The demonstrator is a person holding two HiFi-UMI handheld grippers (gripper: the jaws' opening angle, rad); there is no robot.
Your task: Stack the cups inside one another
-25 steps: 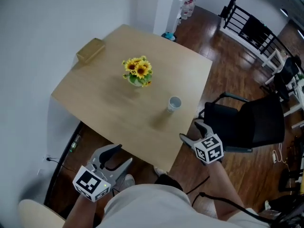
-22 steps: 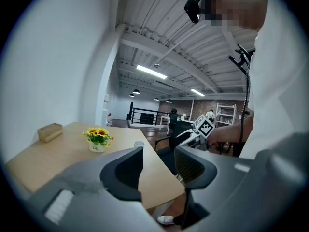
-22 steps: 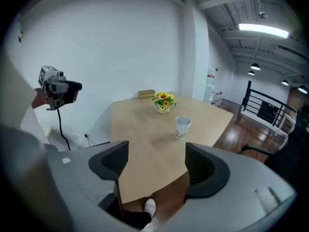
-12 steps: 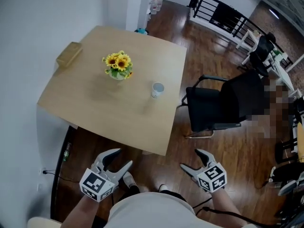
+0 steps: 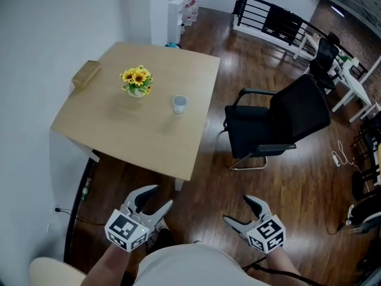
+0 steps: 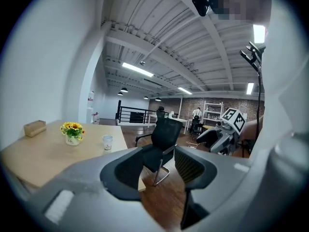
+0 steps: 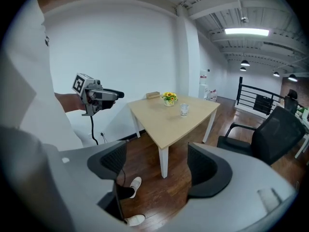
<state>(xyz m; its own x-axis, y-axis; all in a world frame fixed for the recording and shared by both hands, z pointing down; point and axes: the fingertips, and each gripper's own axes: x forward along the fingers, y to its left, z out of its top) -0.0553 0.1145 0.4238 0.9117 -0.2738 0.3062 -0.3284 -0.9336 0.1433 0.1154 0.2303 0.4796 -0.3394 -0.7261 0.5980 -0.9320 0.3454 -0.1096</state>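
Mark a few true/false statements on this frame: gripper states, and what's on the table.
1. The left gripper and right gripper are both open and empty. True.
2. The right gripper holds the cup. False: the cup stands on the table, well apart from both grippers.
3. The flowers lie tipped over. False: they stand upright, beside the cup.
4. A box lies near the table's edge. True.
5. Both grippers hang over the floor, off the table. True.
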